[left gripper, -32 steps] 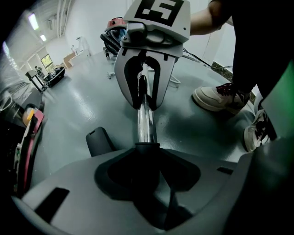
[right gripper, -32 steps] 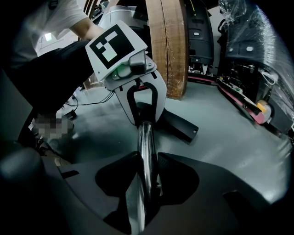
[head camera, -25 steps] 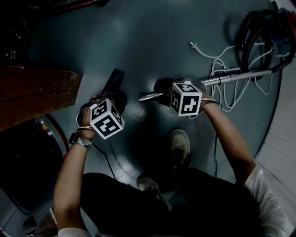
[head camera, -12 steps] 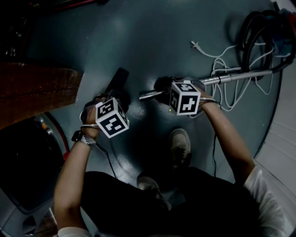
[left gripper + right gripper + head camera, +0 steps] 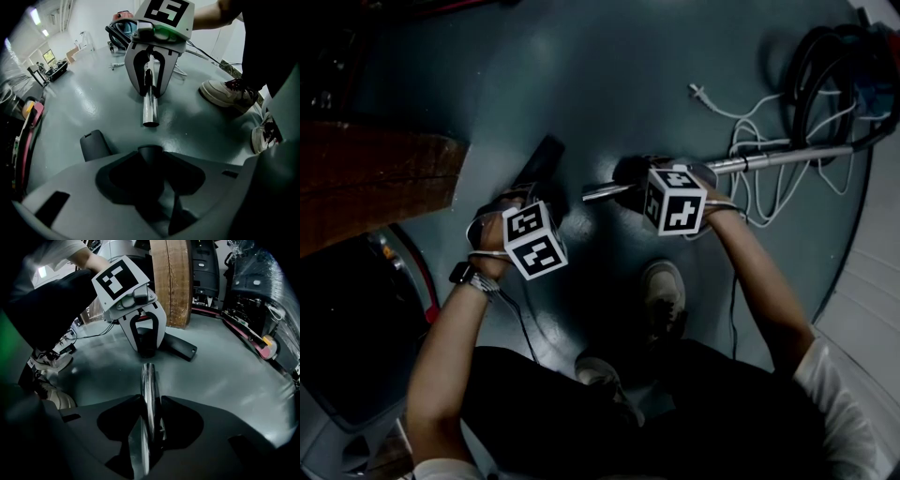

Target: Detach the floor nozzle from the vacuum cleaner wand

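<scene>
1. Your left tongs [image 5: 151, 163] straddle the dark neck [image 5: 150, 152] of the floor nozzle [image 5: 541, 161]. Their jaws are easing apart, yet the neck fills the gap and the pads look pressed against it.
2. Your right tongs [image 5: 149, 404] are clenched on the chrome wand [image 5: 787, 156], close to its open end [image 5: 150, 123].
3. The nozzle is off the wand. The tube's open mouth and the nozzle neck face each other, near but not touching, with a strip of floor [image 5: 609, 84] between them.
4. In the head view, the nozzle head lies on the floor, running up and away from your left tongs. It is near the corner of a wooden board [image 5: 370, 183].
5. The wand runs rightward from your right tongs toward the vacuum cleaner body [image 5: 861, 80] at the upper right. A black hose [image 5: 811, 56] is coiled there, and a white cord [image 5: 739, 120] lies looped beside the tube.
6. Your shoes [image 5: 664, 289] stand on the floor just below both tongs.
</scene>
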The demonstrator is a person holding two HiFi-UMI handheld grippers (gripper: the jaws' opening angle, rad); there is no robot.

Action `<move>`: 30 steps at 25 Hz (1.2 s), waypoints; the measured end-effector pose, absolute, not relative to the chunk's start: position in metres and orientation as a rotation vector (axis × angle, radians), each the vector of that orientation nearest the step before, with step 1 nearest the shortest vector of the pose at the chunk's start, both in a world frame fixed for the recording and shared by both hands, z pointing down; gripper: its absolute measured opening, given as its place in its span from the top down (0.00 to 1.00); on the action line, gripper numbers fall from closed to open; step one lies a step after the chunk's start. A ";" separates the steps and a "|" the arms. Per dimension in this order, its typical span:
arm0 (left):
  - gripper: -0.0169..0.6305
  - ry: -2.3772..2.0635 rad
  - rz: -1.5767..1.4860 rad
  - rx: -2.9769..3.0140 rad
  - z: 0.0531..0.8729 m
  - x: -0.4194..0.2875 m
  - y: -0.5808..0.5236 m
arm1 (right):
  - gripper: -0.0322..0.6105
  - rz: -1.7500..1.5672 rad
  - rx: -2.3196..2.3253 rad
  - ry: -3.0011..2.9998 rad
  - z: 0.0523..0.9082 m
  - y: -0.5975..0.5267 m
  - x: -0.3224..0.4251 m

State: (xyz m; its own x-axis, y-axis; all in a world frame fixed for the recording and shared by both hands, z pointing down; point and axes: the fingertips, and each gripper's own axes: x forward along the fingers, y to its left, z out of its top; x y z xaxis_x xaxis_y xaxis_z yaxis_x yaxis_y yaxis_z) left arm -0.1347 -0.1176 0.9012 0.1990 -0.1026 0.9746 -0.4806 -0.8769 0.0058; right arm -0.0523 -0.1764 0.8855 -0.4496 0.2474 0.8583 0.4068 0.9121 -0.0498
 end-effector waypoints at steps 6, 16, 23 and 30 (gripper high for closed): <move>0.68 -0.550 1.792 2.175 0.907 -0.136 -0.119 | 0.71 -0.229 -0.431 -2.098 0.885 -0.177 -0.051; 0.64 -0.705 1.424 2.221 0.881 -0.133 -0.133 | 0.65 -0.149 -0.363 -2.196 0.880 -0.181 -0.048; 0.64 -0.813 1.216 2.276 0.850 -0.133 -0.149 | 0.65 0.004 -0.244 -2.398 0.834 -0.198 -0.061; 0.81 -1.150 0.944 2.354 0.785 -0.152 -0.191 | 0.65 -0.121 0.007 -2.668 0.740 -0.237 -0.084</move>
State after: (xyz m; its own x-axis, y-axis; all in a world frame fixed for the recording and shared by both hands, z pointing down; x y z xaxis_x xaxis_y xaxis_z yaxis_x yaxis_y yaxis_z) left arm -0.1521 -0.1909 0.7851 0.4472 -0.5579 0.6991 -0.7944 -0.6069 0.0239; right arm -0.0838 -0.2366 0.7404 -0.8911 -0.0252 0.4531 0.0158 0.9961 0.0866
